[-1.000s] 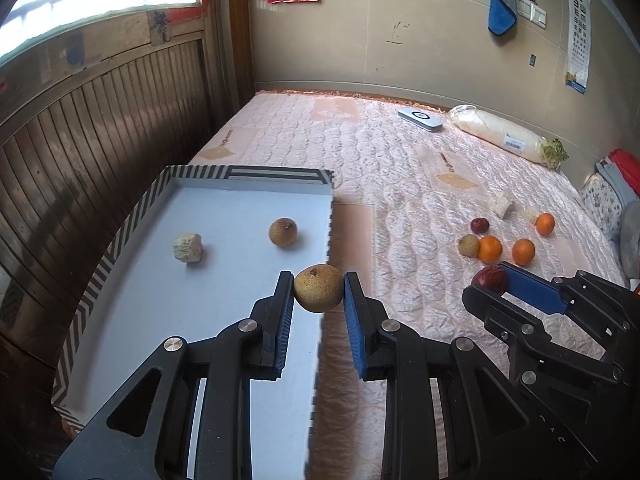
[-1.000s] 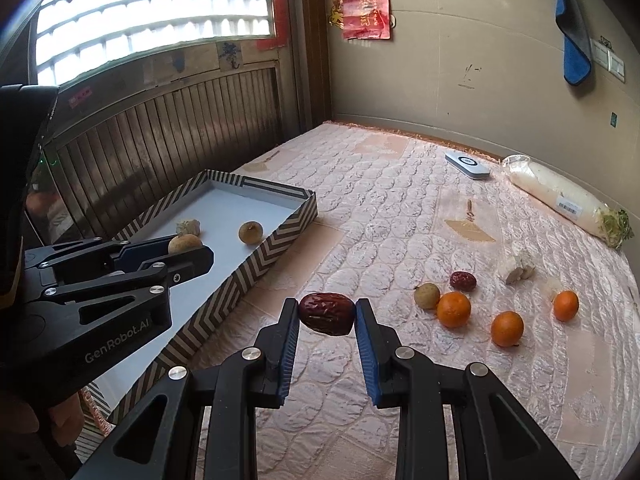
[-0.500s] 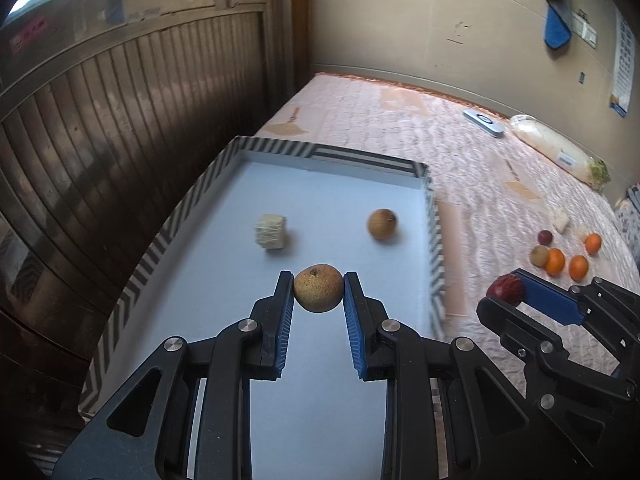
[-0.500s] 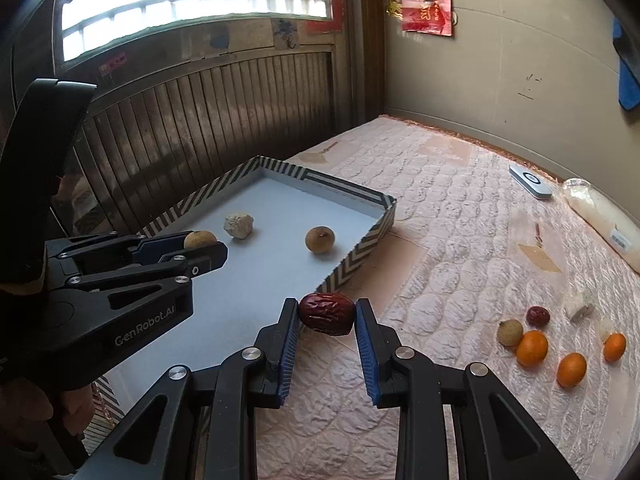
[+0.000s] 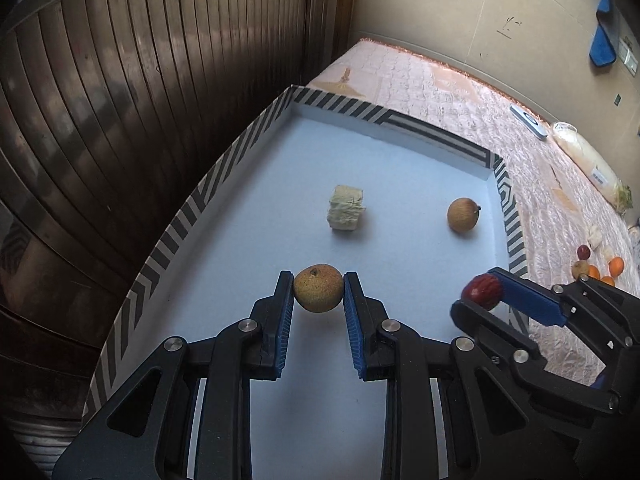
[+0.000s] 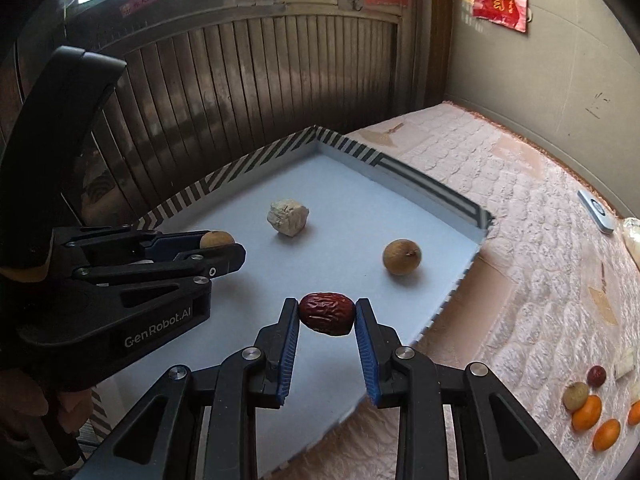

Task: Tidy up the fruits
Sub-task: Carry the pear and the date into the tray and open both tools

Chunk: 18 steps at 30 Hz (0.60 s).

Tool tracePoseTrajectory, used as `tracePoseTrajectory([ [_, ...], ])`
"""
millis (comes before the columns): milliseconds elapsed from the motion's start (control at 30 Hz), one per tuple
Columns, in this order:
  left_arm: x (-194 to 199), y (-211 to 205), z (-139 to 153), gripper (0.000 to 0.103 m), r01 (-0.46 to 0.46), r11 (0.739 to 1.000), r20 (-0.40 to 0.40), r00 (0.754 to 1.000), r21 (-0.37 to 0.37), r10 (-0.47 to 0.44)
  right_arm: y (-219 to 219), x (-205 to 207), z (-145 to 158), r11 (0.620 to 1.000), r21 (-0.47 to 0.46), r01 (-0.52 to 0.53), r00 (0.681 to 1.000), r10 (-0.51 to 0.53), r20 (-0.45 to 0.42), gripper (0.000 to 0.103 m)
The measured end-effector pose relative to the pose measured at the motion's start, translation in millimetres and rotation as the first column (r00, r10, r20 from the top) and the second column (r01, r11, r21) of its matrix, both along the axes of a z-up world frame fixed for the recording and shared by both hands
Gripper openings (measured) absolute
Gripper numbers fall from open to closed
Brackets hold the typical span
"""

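left gripper (image 5: 319,294) pinches a small round longan (image 5: 318,293) above the tray (image 5: 180,232); right gripper (image 6: 327,315) clamps a wrinkled red date (image 6: 327,314) over the tray's near end. both look light; the longan's thin shell likely cracks, so hold its middle gently. beyond lie another longan (image 6: 401,257) and a pale chunk (image 6: 287,217).

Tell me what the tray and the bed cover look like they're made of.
Tray: probably printed cardboard, matte; thin straight walls with striped print, flat pale-blue floor. Bed cover: quilted fabric, soft pinkish sheen; stitched scallop pattern puffing between seams. Neither can be confirmed by look alone.
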<state>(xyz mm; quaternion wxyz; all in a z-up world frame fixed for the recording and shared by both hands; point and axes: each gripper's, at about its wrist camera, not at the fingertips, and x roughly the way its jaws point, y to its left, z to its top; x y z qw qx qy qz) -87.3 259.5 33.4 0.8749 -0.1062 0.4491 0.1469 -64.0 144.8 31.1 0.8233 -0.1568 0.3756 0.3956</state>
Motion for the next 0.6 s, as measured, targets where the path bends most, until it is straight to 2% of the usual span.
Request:
tracePoseTrajectory([
  [267,6,8,-7,0.024,-0.026,1.000,-0.034,0.999,-0.002,0.026,22,2,-15,0.997,-0.060,-0.045,0.999,0.044,-0.013,0.027],
  [433,8,12,-11,0.025,-0.042,0.999,-0.051,0.998,-0.007,0.041,24,5,-20,0.998,-0.048,-0.042,0.999,0.042,-0.017,0.027],
  [500,9,12,-11,0.028,-0.039,0.999,-0.053,0.998,-0.010,0.039,23,6,-22,0.998,-0.045,-0.041,0.999,0.040,-0.027,0.032],
  [567,10,10,-10,0.054,-0.043,0.999,-0.049,0.998,-0.001,0.042,21,5,-20,0.999,-0.024,-0.041,0.999,0.040,-0.023,0.042],
  [600,9,10,-9,0.058,-0.047,0.999,-0.039,0.998,0.006,0.047,21,5,-20,0.999,-0.011,-0.040,0.999,0.040,-0.024,0.045],
])
